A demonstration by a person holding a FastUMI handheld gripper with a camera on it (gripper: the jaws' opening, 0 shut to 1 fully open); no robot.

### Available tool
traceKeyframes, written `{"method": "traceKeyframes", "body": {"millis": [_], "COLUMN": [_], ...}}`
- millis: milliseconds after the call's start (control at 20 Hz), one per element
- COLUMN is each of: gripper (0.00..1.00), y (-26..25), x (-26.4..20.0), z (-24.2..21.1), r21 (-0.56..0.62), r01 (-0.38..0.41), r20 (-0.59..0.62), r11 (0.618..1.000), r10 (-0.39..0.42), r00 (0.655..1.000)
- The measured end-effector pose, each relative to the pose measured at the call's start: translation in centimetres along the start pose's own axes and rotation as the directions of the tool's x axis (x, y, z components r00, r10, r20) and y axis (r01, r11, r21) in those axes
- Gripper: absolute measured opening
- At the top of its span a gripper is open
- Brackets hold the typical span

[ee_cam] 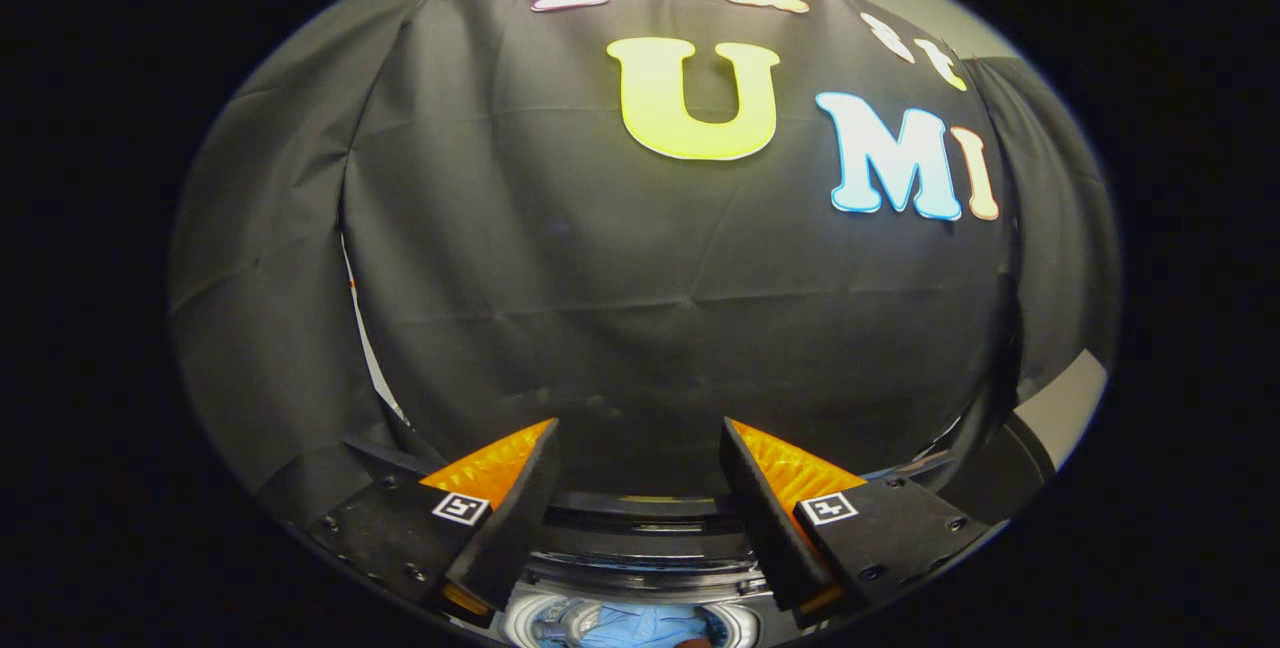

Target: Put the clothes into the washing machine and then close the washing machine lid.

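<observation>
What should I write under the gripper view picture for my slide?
Open gripper held above the washing machine, blue clothes in its drum below the fingers.

Creased black cloth wall (640, 328), pale room wall (1060, 408) at its edges.

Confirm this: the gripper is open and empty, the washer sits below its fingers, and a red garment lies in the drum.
Not quite: the garment in the drum is light blue, not red, as the gripper view shows. The rest holds: the gripper is open and empty, with the washer below its fingers.
</observation>
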State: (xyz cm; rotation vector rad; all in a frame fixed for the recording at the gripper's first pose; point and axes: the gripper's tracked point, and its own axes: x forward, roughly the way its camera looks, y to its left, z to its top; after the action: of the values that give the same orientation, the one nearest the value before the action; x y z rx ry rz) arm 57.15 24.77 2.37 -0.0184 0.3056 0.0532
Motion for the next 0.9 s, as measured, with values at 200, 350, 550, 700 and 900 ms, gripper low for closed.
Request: {"method": "traceKeyframes", "body": {"millis": [200,350,550,700,900], "gripper": [0.97,0.97,0.97,0.97,0.97], "y": [0.2,0.3,0.4,0.5,0.6], "x": [-1.3,-2.5,-4.0,-5.3,-6.9], "z": [-0.3,-0.6,-1.2,-1.8,-2.6], "r21": [-0.005,-0.012,-0.013,-0.019,-0.023], "r01": [-0.003,-0.006,-0.009,-0.011,-0.009], "r20": [0.036,0.066,0.081,0.095,0.118], "r11": [1.000,1.000,1.000,1.000,1.000], "r10": [0.003,0.007,0.010,0.012,0.011], "r00": [0.999,0.998,0.997,0.995,0.993]}}
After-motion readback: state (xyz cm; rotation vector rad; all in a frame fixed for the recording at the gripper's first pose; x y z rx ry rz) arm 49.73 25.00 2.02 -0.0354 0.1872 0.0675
